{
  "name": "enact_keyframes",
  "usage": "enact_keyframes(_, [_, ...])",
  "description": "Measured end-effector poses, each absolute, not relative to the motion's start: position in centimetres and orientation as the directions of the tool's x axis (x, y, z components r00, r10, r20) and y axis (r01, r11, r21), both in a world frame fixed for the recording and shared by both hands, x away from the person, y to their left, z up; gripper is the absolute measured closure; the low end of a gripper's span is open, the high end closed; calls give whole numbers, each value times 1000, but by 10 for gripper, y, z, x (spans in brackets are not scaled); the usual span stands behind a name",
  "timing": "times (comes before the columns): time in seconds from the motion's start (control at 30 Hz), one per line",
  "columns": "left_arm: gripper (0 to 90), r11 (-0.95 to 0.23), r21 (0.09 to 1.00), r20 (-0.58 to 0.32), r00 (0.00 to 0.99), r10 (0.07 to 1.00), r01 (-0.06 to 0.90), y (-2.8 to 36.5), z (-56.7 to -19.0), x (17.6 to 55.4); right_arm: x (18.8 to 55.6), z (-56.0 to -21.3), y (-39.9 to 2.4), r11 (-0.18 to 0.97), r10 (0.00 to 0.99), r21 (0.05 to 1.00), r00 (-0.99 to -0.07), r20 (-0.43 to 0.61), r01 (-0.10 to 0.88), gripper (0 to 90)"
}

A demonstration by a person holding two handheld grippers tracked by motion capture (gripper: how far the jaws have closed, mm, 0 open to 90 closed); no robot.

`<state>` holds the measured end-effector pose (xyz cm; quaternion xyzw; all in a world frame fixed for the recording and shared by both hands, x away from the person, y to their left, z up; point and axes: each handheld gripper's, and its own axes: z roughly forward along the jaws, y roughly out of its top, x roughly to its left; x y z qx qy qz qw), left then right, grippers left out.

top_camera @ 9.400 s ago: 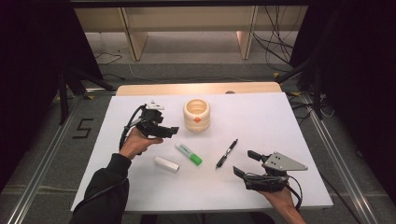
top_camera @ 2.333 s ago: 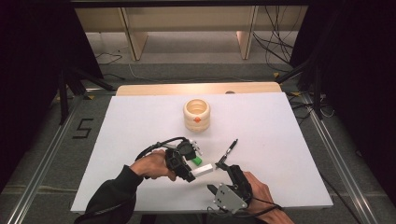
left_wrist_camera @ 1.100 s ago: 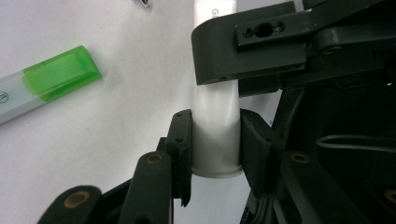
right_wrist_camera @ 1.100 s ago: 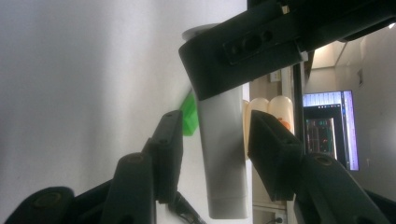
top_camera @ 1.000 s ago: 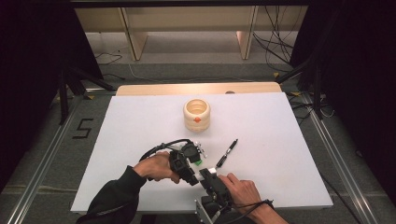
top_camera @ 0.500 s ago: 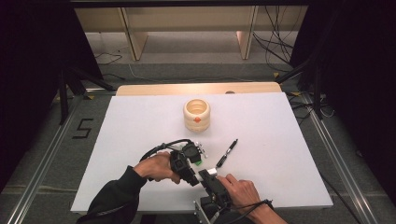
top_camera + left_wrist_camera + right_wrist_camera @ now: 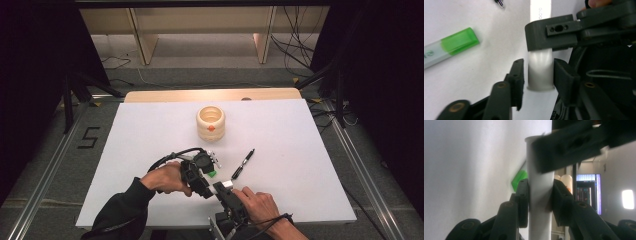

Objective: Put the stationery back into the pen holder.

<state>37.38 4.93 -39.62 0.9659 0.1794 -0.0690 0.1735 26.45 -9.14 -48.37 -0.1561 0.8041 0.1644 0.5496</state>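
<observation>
White tube: a white cylinder [image 7: 540,68], our landmark, sits low over the bench [image 7: 310,150] at its near edge, caught between both claws; the high view gives just a small white end [image 7: 226,184] of it between the two hands.
Left claw: in its own view the left claw [image 7: 538,72] has the tube between its jaws with thin gaps on both sides; the jaws have just been opening, so the pads are off it. In the high view this claw [image 7: 204,176] sits just left of the tube.
Right claw: its own view puts the right claw [image 7: 540,200] tight on the tube, pads pressed to both sides, and the jaws have just been closing on it. From above, the claw [image 7: 225,192] sits on the near side of the tube.
Crossing jaw: each claw view catches the other claw's dark jaw lying across the tube farther up.
Green marker: the left claw view shows a pale marker with a green cap [image 7: 459,41] lying flat on the bench left of the tube; the right claw view gets only a green sliver [image 7: 519,180] behind the tube, the high view a green speck [image 7: 212,173] beside the left claw.
Black pen: the high view shows a black pen [image 7: 243,163] lying just beyond the tube, to its right.
Cream cup: from above, a ribbed cream cup [image 7: 211,121] with an orange spot stands well beyond the tube, mid-bench.
</observation>
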Motion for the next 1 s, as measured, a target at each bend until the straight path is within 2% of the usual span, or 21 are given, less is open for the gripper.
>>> enact_keyframes(0.13, [469,-849,366,-173,924,340,381,59,-387,374,267,-484,-97,901,-43,119,-360,-932,-416,701])
enact_keyframes(0.3, [394,-796,431,-188,905,383,426,72,-389,384,272,-481,-102,906,-26,133,-369,-929,-401,701])
enact_keyframes(0.6, [267,-721,535,-121,885,450,440,90,-387,384,282,-473,-115,908,83,249,-436,-896,-338,701])
enact_keyframes(0.83, [224,-652,622,-87,866,493,434,103,-393,380,293,-462,-129,878,232,402,-503,-833,-261,701])
enact_keyframes(1.0, [212,-602,687,-60,857,512,408,112,-398,375,300,-457,-135,850,295,475,-539,-789,-229,701])
